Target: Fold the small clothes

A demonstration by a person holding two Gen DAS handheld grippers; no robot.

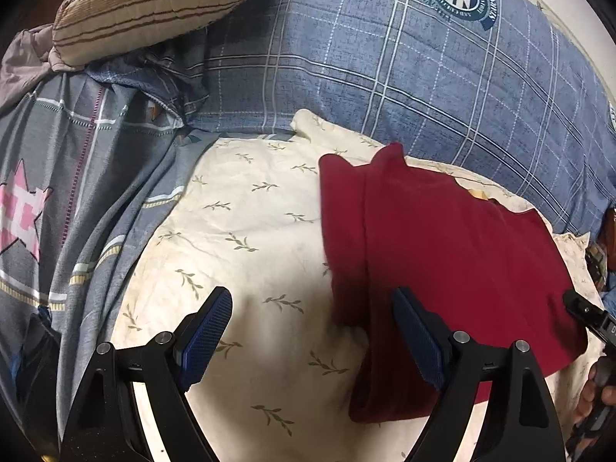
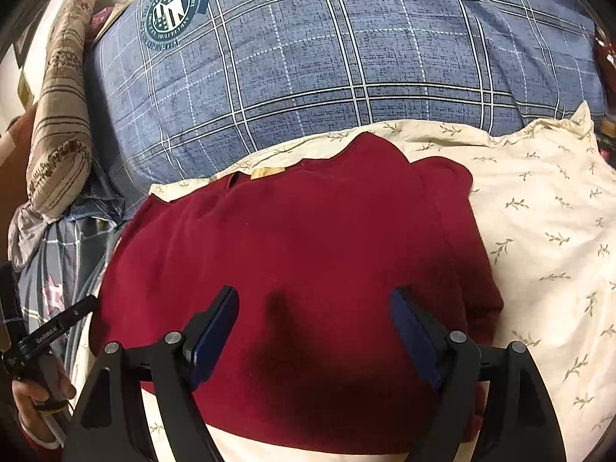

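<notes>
A dark red garment (image 1: 442, 250) (image 2: 308, 231) lies flat on a cream sheet with a leaf print (image 1: 250, 231) (image 2: 546, 231). Its collar with a tan label (image 2: 265, 172) points away from me, and its left side is folded in as a long strip. My left gripper (image 1: 311, 294) hovers open over the garment's left edge, one finger over the sheet and the other over the red cloth. My right gripper (image 2: 315, 292) stands open above the near middle of the garment, with nothing between its pads. Each gripper's tip shows at the edge of the other view.
A big blue plaid pillow (image 1: 385, 77) (image 2: 346, 57) lies behind the sheet. A brown striped pillow (image 1: 146, 4) (image 2: 61, 115) sits at the far left. A grey quilt with a pink star (image 1: 57, 192) is bunched along the left. A hand (image 2: 34, 389) holds the left gripper's handle.
</notes>
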